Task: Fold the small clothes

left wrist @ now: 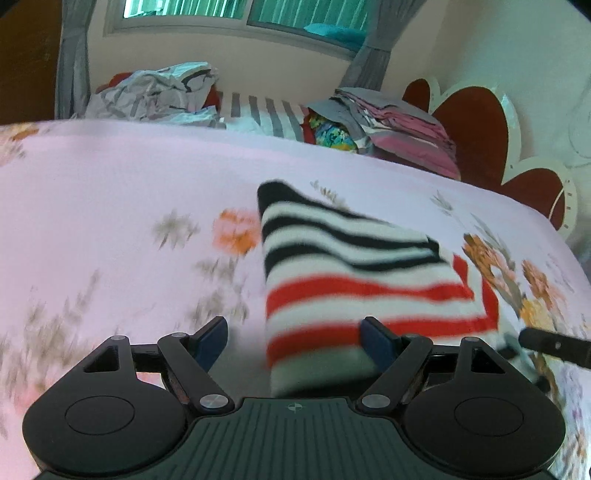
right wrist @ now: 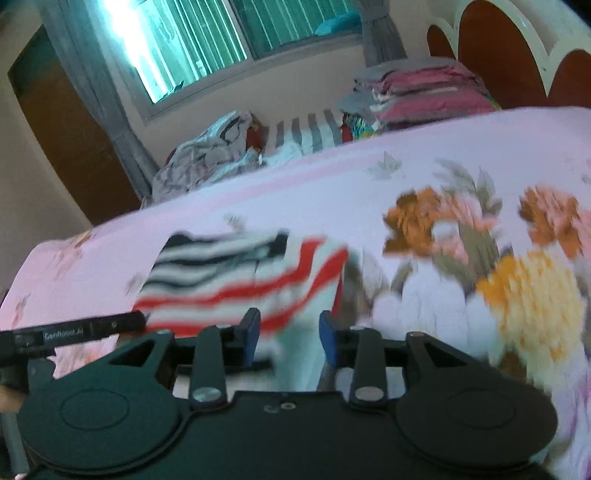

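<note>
The left gripper (left wrist: 293,341) is held low over the bed, pointing forward and level, its blue-padded fingers (left wrist: 210,341) spread wide with nothing between them. Its right finger sits in front of the near left corner of the folded striped garment (left wrist: 354,273); whether the pad touches the cloth cannot be told. The left finger hangs over bare floral bedsheet (left wrist: 110,206). At the right edge of the left wrist view a black bar of the other tool pokes in.

The right gripper (right wrist: 290,332) is rolled a little, so the bed slopes across its view. Its jaws stand moderately apart and hold nothing; the garment's (right wrist: 236,280) near right corner lies just ahead of the gap and of the left finger. The picture is smeared by motion, so contact is unclear.

The garment lies flat in a rough rectangle, red and white stripes nearest the grippers, black and white stripes beyond, with a red-striped layer showing along its right side. Open sheet runs left of the left gripper and ahead of the garment; right of the right gripper the sheet (right wrist: 480,177) carries large orange flowers.

Farther off, past the bed's far edge, sit a crumpled grey-white cloth heap (left wrist: 155,96), a stack of folded pink and grey linen (left wrist: 399,129), the red scalloped headboard (left wrist: 476,129), grey curtains (left wrist: 72,55) and a window (left wrist: 243,11).
</note>
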`<state>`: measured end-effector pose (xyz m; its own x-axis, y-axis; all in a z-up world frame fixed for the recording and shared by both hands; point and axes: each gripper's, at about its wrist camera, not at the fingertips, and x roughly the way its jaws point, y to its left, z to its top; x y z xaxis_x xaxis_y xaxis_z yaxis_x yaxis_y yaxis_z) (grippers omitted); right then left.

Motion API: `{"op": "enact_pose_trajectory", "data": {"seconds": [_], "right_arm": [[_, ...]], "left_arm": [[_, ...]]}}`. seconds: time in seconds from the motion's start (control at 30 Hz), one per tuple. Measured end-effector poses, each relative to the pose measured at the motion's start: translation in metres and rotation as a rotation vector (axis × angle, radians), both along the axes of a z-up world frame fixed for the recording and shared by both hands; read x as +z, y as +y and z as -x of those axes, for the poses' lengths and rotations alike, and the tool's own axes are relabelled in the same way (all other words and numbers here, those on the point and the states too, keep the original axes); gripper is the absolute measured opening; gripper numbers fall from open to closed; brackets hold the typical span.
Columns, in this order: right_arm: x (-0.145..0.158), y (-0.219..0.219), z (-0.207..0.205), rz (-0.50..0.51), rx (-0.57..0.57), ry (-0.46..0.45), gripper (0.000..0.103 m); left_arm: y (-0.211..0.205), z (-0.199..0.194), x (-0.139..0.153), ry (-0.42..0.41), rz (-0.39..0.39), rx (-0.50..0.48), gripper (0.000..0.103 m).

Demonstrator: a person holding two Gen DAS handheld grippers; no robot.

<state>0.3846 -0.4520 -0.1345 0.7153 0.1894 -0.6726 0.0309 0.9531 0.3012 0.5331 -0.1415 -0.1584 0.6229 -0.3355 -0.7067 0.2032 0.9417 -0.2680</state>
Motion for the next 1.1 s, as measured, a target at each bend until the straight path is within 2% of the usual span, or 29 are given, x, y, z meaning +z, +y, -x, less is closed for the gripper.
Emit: {"op": "enact_pose_trajectory", "data": {"seconds": [0.17,0.27,0.37,0.57,0.67,0.73,0.8,0.93,1.1], "right_arm": [[-0.015,0.004,0.04,-0.009,-0.058,0.038,0.034],[-0.027,0.003,0.051,-0.044,-0.119,0.077,0.034],[-0.036,0.007,0.057,-0.031,-0.157,0.09,0.035],[-0.049,-0.006,0.053,-0.144,-0.246,0.158,0.043],[-0.037,-0.001,0.058,-0.128,-0.239,0.174,0.049],[-0.024,-0.001,0.058,-0.151,-0.237,0.148,0.059],[-0.012,0.0,0.051,-0.152,-0.22,0.121,0.072],[-0.007,-0.002,0.022,-0.13,-0.17,0.107,0.079],[-0.035,-0.018,-0.016,-0.216,-0.136,0.151,0.083]], "left_arm": [[0.015,0.014,-0.012,0.017,0.033,0.009,0.079],[0.016,0.012,-0.015,0.012,0.032,-0.009,0.079],[0.014,0.01,-0.016,0.01,0.028,-0.028,0.079],[0.018,0.008,-0.013,0.009,0.027,-0.063,0.079],[0.028,0.007,-0.008,0.037,0.062,-0.065,0.079],[0.031,0.006,-0.006,0.056,0.077,-0.068,0.08],[0.029,0.004,-0.006,0.08,0.095,-0.07,0.087],[0.02,-0.001,-0.007,0.108,0.123,-0.073,0.093],[0.002,-0.007,-0.017,0.138,0.109,-0.103,0.093]]}}
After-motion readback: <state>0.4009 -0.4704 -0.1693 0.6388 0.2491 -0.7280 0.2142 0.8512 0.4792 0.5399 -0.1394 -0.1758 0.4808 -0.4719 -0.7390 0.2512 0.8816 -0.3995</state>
